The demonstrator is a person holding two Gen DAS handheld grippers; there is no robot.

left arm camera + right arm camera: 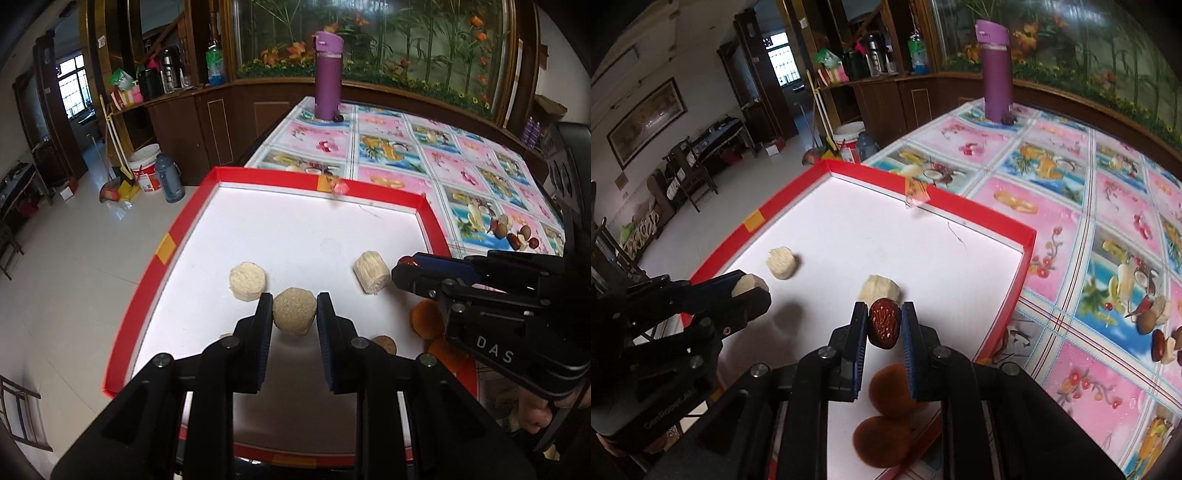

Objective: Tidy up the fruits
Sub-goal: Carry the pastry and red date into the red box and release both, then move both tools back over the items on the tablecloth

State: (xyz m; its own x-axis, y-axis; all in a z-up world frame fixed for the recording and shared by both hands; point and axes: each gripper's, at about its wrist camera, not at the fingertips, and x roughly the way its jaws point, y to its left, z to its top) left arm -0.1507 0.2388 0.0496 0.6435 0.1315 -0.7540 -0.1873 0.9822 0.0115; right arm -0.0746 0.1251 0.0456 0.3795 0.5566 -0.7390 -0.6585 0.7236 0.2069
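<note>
A red-rimmed tray [177,236] with a white floor lies on the table; it also shows in the right wrist view [1004,221]. My left gripper [294,312] is shut on a tan round fruit slice [294,311] just above the tray floor. My right gripper [884,323] is shut on a dark red date [884,322] above the tray's right part. Two pale slices [245,280] [371,271] lie on the tray floor. Two brown-orange round pieces [890,387] [881,439] lie under my right gripper.
A purple bottle [327,77] stands at the table's far edge. A small heap of dates and nuts [515,234] lies on the flowered tablecloth [406,147] right of the tray. The tiled floor with a bucket [146,166] lies left of the table.
</note>
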